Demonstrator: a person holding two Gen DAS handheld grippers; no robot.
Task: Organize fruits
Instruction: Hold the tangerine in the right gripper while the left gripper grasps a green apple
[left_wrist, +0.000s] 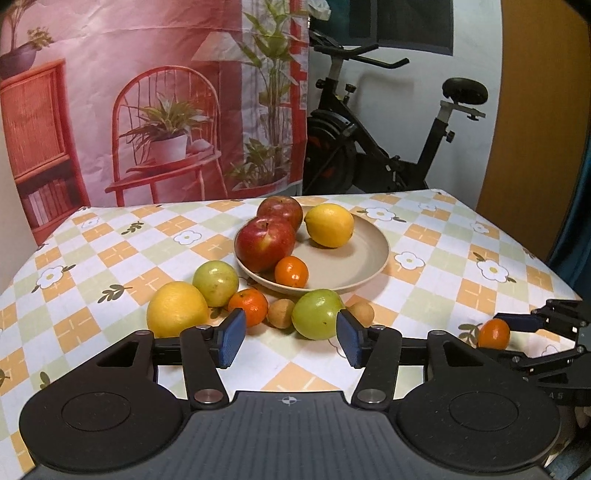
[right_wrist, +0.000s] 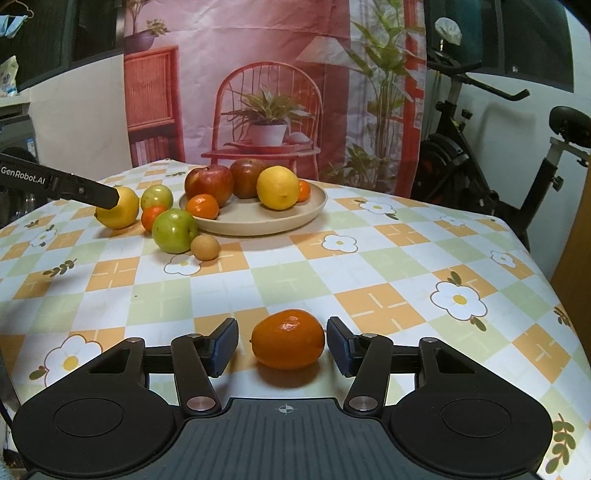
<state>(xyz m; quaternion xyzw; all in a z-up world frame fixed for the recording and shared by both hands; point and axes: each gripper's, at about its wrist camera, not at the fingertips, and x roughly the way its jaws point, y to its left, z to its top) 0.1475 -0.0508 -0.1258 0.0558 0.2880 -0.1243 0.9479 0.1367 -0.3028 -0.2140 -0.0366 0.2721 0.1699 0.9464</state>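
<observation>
A beige plate (left_wrist: 365, 262) (right_wrist: 255, 221) holds two red apples (left_wrist: 266, 243), a lemon (left_wrist: 328, 225) and a mandarin (left_wrist: 291, 272). In front of it on the tablecloth lie a yellow lemon (left_wrist: 177, 308), two green fruits (left_wrist: 216, 282) (left_wrist: 317, 314), a mandarin (left_wrist: 248, 306) and two small brown fruits (left_wrist: 280, 313). My left gripper (left_wrist: 291, 338) is open and empty, just short of this group. My right gripper (right_wrist: 282, 343) is open around a lone mandarin (right_wrist: 288, 339) (left_wrist: 494, 334) resting on the table; the right pad is close to it, the left pad apart.
The table with its checked flower cloth (right_wrist: 369, 280) ends at the right and far sides. A printed backdrop (left_wrist: 166, 110) hangs behind it, and an exercise bike (left_wrist: 388, 147) stands at the back right.
</observation>
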